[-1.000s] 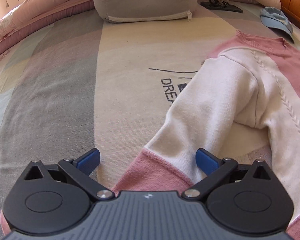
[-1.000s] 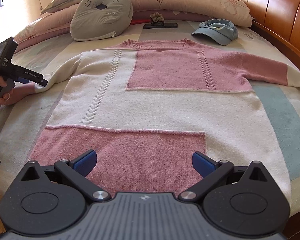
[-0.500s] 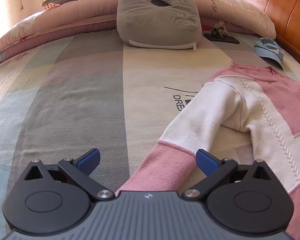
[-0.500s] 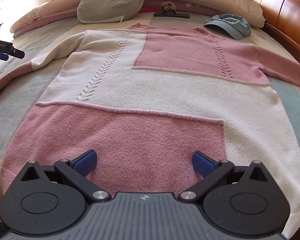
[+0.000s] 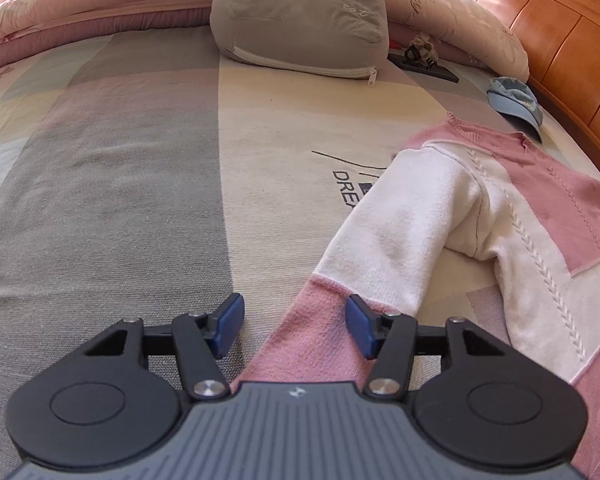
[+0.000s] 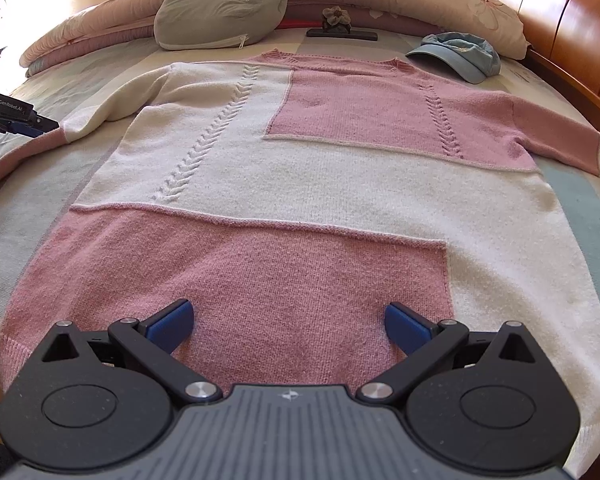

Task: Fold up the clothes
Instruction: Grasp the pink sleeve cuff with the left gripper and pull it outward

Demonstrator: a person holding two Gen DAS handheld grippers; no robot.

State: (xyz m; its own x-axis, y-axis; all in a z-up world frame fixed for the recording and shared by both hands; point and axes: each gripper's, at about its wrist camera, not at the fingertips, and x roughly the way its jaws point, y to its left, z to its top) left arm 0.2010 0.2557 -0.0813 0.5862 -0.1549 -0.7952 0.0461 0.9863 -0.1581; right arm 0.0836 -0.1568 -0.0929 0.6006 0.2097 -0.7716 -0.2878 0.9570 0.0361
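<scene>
The left gripper (image 5: 294, 326) is closing right now, its blue fingers (image 5: 358, 326) narrowing in on the pink cuff end of the sleeve (image 5: 312, 340), low in the left wrist view. The knit lies between them, but there is a visible gap on the left side, so the pads are not pressing yet. That gap is the first risk: the sleeve sits off-centre, nearer the right finger, so the fingers may catch only an edge of the cuff, and it could slide free once lifted.

The sweater (image 6: 300, 168) lies flat and face up on the bed (image 5: 120, 160), filling the middle of the right wrist view, collar toward the top, hem at the bottom. The right gripper (image 6: 288, 322) hangs above the pink hem panel with fingers spread wide, grasping nothing.

Second risk: the fingers may pinch the bedsheet together with the knit, and the sheet would then drag along.

Third: with the hem unpinned, a pull on the sleeve could tug the whole body askew and wrinkle it.

The blue cap (image 6: 458, 56) at upper right lies just beside the shoulder; a fold toward it could bump it.
</scene>
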